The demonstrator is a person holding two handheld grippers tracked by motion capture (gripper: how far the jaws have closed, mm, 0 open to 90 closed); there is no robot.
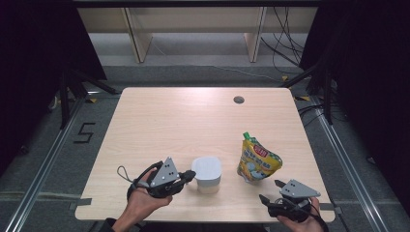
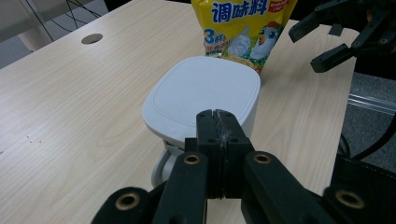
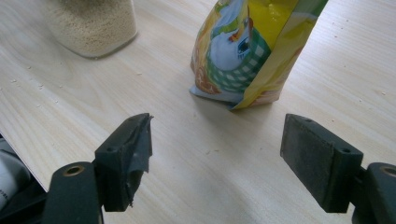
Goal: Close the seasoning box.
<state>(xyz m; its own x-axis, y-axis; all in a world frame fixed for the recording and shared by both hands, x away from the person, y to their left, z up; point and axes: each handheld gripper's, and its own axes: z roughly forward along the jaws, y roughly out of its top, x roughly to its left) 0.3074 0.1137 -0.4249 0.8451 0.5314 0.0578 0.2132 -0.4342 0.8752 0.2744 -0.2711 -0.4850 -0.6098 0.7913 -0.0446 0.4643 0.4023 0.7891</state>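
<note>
Near the surface's (image 1: 159, 121) front edge, the left hand-held gripper (image 1: 186, 177), jaws pressed together on nothing, sits beside the white-lidded container (image 1: 207, 173); a nudge could slide it. Further right, the seasoning pouch (image 1: 257, 159) stands upright; the right hand-held gripper (image 1: 271, 190), spread wide, could topple it approaching low.

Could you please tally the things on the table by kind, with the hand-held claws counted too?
White-lidded container of pale granules: 1
Yellow seasoning pouch with green cap: 1
Claws, left claw and right claw: 2
Total: 4
</note>
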